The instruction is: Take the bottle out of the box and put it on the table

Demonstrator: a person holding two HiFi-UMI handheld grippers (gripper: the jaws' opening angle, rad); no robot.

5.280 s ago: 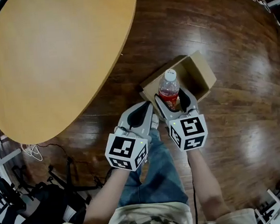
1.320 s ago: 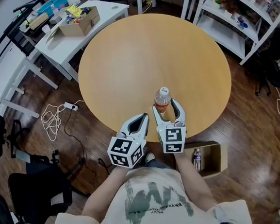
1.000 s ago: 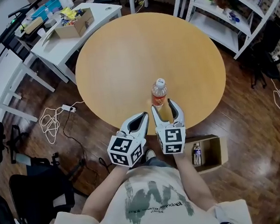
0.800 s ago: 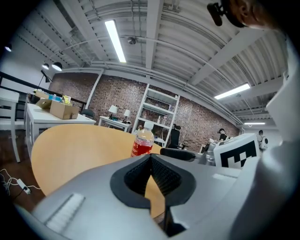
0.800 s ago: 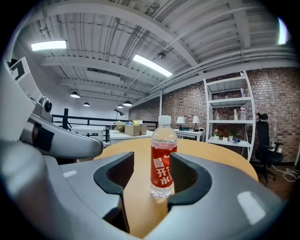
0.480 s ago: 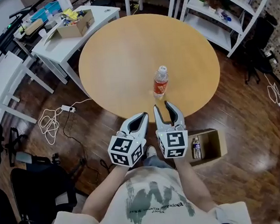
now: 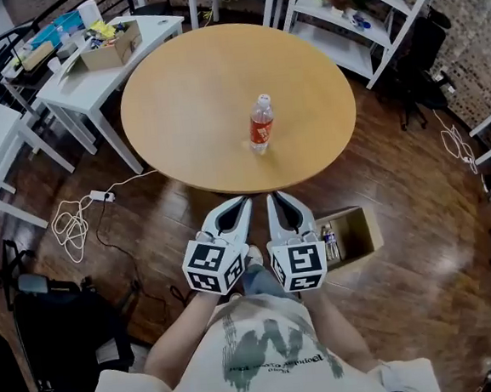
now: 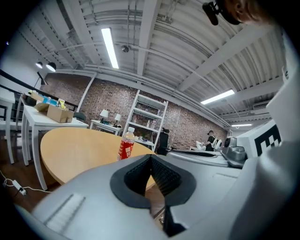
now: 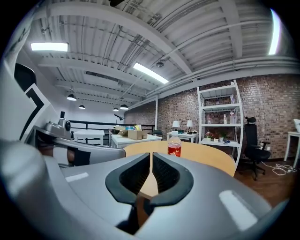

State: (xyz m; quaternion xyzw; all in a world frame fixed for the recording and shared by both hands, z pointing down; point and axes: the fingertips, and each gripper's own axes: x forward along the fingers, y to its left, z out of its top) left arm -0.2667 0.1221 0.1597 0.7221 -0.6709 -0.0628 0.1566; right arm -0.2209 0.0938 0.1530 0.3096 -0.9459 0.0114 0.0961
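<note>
A clear bottle (image 7: pixel 260 123) with a red label and white cap stands upright on the round wooden table (image 7: pixel 185 94), free of both grippers. My right gripper (image 7: pixel 273 199) hangs over the floor short of the table's near edge. Its jaws have just been closing and are now shut with nothing between them. The left gripper (image 7: pixel 243 202) sits beside it, also shut and empty. In the left gripper view the bottle (image 8: pixel 126 146) rises beyond the left gripper (image 8: pixel 151 157). In the right gripper view the bottle (image 9: pixel 174 146) stands past the right gripper (image 9: pixel 151 157). The open cardboard box (image 7: pixel 361 232) lies on the floor at my right.
Another small bottle (image 7: pixel 329 243) lies in the box. A white desk (image 7: pixel 73 82) with a carton stands at the upper left, white shelves (image 7: pixel 358 15) at the upper right. Cables (image 7: pixel 72 219) trail on the wood floor and a black chair (image 7: pixel 61 335) is at the lower left.
The right gripper let go of the bottle on the table, drew back toward me and closed its jaws. The left gripper drew back too. The bottle stays standing.
</note>
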